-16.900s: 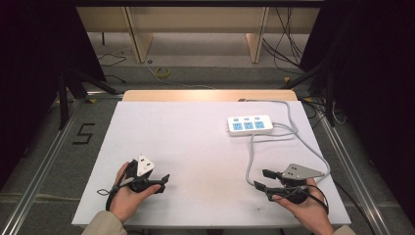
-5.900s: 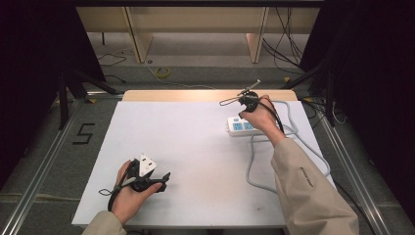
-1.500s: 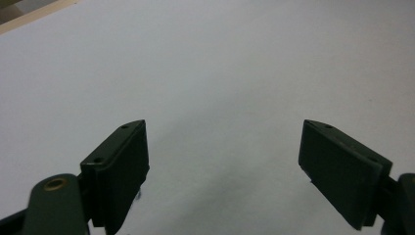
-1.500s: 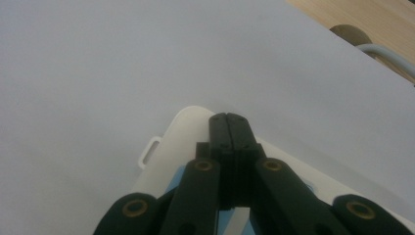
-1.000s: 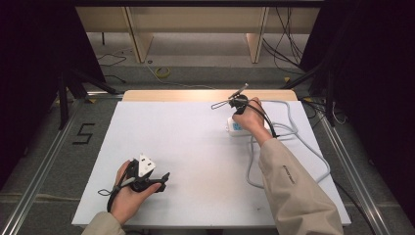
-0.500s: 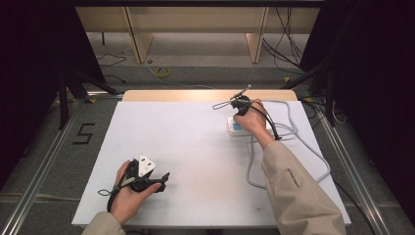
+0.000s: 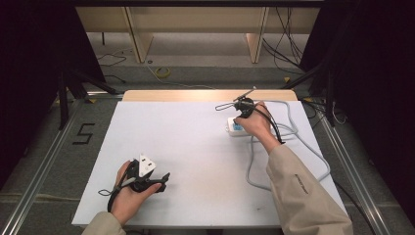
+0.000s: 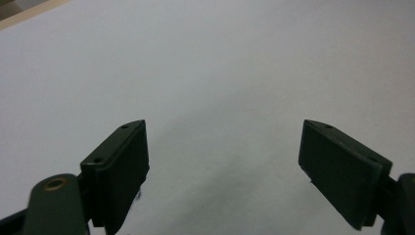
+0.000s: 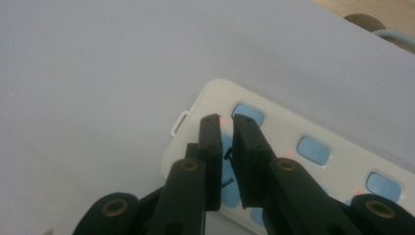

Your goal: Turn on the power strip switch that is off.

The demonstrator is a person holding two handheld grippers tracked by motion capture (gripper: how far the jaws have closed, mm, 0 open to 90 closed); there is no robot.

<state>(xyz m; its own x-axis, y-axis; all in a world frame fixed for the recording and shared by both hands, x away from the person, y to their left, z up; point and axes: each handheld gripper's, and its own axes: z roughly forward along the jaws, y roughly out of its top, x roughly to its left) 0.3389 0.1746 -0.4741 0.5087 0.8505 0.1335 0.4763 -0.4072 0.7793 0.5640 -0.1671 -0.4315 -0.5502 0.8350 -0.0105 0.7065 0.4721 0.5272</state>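
While the left hand-held gripper (image 7: 164, 177) rests low at the near-left of the white tabletop (image 7: 195, 147), its jaws spread wide with nothing between them and only bare sheet ahead, the work in hand lies at the far right. There the right hand-held gripper (image 9: 226, 123) is tipped down over the white power strip (image 9: 303, 161), jaws drawn almost together with a thin slit between and holding nothing, their tips at the blue switch (image 9: 247, 113) on the strip's end. In the high view the strip (image 7: 234, 126) sits near the far edge, partly under the person's hand, with its grey cable (image 7: 293, 142) looping away to the right.

The step looks like pressing that end switch. To do it well, I would keep the jaws nearly closed so they act as one blunt tip, centre that tip on the blue rocker and not on the white rim beside it, and push straight down, not at a slant, since a sideways push could slide the light strip across the smooth sheet. A short, firm press should do; leaning harder risks tipping the strip or catching the neighbouring switch (image 9: 313, 149). The small red lights by the switches give a ready check on whether the press has taken.
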